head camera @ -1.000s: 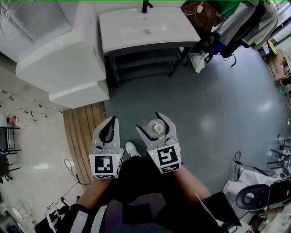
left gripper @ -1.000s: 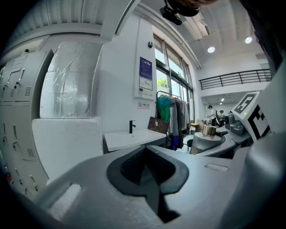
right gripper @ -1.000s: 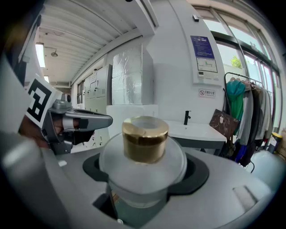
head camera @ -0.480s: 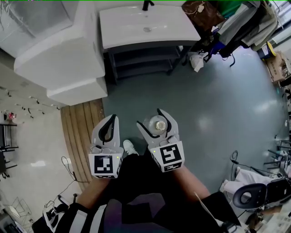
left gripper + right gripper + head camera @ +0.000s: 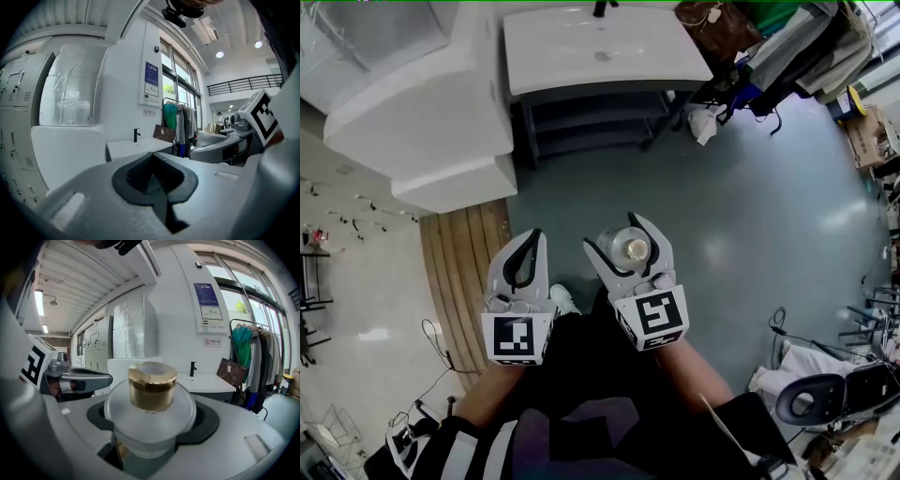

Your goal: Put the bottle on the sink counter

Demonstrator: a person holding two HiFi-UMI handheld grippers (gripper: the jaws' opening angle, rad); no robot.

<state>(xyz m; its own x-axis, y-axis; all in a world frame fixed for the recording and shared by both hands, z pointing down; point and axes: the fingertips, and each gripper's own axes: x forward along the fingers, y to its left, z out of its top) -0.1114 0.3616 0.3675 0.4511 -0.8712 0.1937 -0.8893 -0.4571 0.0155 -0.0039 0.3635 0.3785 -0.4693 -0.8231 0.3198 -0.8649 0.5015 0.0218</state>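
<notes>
Right tool [image 5: 625,242] round bottle [image 5: 632,248] — sink [image 5: 562,58] ahead

I see only the gold cap and frosted shoulder of the bottle [image 5: 150,404] — its lower body is hidden between the jaws of the right gripper [image 5: 621,236]. In the head view the top edge cuts off the faucet [image 5: 601,9] and the back of the tabletop [image 5: 562,56]. The wall notice [image 5: 208,301] is too small to read.
</notes>
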